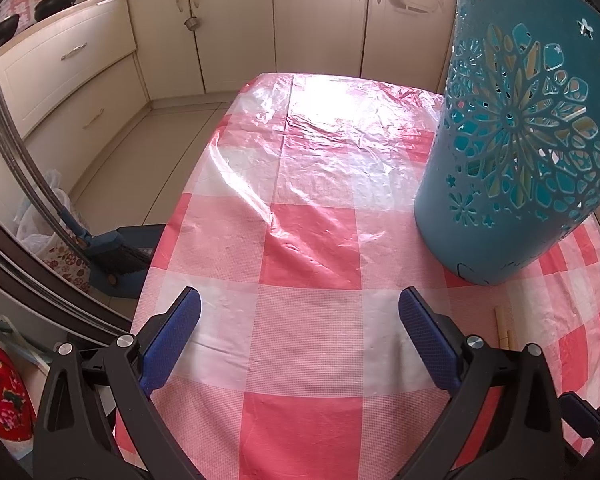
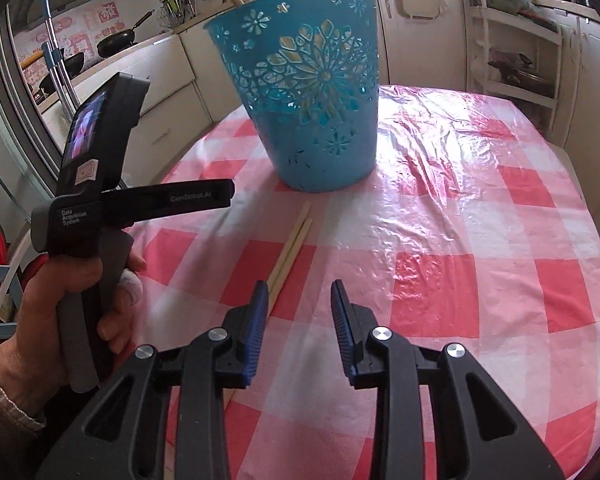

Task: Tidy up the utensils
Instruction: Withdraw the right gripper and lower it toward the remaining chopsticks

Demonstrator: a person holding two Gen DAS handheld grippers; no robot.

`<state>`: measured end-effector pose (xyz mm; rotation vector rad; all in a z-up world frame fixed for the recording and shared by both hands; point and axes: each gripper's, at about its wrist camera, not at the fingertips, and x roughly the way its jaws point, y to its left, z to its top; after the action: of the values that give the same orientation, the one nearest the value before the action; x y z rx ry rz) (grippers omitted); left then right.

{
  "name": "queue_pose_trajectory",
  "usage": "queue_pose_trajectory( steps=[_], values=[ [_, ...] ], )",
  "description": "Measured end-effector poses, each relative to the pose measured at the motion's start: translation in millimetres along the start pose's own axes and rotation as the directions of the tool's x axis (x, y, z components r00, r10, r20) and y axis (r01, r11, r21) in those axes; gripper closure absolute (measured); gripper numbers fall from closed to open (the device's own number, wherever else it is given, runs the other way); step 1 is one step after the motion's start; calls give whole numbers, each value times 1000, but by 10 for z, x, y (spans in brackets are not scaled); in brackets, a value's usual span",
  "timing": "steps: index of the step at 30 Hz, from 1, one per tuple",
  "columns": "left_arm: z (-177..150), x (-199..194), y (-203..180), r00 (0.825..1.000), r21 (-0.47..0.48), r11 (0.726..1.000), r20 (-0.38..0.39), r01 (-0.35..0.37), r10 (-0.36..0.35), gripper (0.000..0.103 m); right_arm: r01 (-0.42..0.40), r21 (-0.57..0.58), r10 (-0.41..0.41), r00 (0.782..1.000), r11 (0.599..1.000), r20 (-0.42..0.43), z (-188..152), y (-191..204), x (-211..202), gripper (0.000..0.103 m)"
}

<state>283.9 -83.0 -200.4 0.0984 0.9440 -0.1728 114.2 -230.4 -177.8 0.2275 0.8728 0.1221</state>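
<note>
Left gripper (image 1: 300, 312) hanging wide open over the checked tablecloth (image 1: 308, 240), gripping nothing. Right gripper (image 2: 299, 300) sitting part open, empty, its left finger just beside the chopsticks (image 2: 290, 248). Chopsticks lying flat, pointing at the blue basket (image 2: 312, 100), which is standing upright just beyond, more sticks showing inside.

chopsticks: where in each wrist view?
Left wrist: chopsticks, only their ends show, bottom right, just beyond the left gripper's right finger, nearer the camera than the bin.
Right wrist: chopsticks, centre-left, lying on the table from the bin's base down past the right gripper's left finger.
Shared landmark: the blue bin.
</note>
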Motion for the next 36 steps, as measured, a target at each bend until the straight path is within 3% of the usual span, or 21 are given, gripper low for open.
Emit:
queue_pose_trajectory(
  steps=[21,23,28,31,36],
  values=[
    [-1,-4,6,1000,-1,1000,0,1,-1,8,52,-104,-56,998,993,-42,-21,115,148,78],
    [-1,-4,6,1000,-1,1000,0,2,-2,8,63,-128,-70,997,990,-46,0,118,153,87],
    [-5,-27,-8,1000,1,1000,13,10,-10,8,112,-149,-121,991,982,-53,73,-119,121,92],
    [-40,-98,-52,999,14,999,38,37,-37,8,120,-119,-127,991,986,-49,98,-334,96,93],
    [-235,-350,-407,987,138,982,76,132,-143,8,70,-72,-72,997,995,-18,72,-470,77,95]
  ],
)
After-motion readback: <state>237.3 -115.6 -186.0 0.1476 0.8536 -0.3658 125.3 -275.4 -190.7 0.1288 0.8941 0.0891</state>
